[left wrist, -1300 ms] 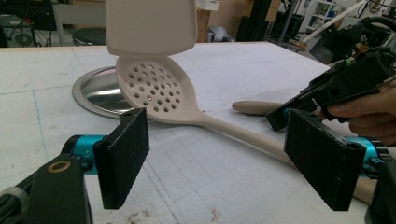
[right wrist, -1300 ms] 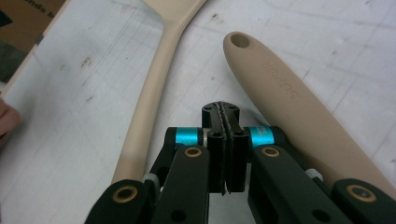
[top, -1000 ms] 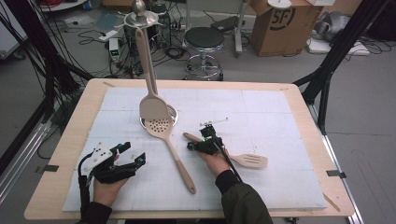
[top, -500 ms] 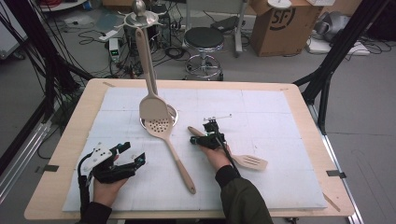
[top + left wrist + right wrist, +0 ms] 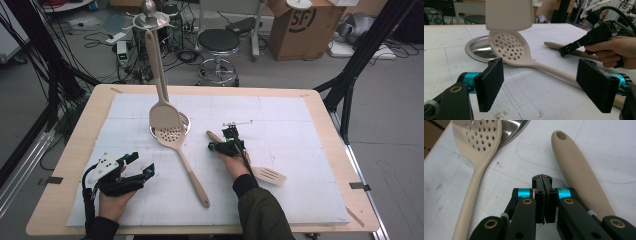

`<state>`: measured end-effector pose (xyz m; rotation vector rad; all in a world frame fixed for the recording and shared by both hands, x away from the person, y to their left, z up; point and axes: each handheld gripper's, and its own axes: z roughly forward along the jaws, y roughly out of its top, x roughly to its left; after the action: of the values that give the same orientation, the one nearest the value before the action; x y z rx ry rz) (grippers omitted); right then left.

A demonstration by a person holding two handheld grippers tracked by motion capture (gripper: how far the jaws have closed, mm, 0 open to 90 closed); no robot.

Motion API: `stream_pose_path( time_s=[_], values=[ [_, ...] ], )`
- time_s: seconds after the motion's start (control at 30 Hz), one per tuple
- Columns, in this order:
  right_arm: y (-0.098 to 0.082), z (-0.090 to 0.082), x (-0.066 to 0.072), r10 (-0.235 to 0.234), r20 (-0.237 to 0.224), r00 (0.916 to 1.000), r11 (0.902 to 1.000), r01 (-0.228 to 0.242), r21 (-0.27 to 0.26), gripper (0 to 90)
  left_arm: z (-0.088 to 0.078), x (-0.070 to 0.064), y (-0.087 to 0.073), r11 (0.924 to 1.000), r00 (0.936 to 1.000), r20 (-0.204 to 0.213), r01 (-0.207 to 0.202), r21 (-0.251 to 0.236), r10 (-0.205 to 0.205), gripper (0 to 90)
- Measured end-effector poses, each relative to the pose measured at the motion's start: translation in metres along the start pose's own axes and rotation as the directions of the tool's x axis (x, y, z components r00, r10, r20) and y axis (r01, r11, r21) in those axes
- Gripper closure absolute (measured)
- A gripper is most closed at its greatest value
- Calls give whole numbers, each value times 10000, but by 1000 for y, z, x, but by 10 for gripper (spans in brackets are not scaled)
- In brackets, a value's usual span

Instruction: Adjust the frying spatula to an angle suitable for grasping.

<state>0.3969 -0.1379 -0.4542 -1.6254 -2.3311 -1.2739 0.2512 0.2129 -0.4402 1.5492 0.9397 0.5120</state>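
At the frame's centre lies a beige skimmer [image 5: 172, 137] dotted with round holes, and right of it a beige slotted turner [image 5: 260, 170]. Both rest on a white sheet [image 5: 300, 150] ruled with a faint grid over the pale wooden counter [image 5: 75, 145]. The hand-held gripper [image 5: 544, 195] is black with cyan rings.
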Motion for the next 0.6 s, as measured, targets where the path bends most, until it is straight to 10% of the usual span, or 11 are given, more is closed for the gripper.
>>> stream_pose_path(
  time_s=[0.6],
  values=[
    [3,-34,-7,-7,-955,9954,9989,-38,-469,706,2,-2,0,9999,10000,16,-95,80,95,228]
  ],
)
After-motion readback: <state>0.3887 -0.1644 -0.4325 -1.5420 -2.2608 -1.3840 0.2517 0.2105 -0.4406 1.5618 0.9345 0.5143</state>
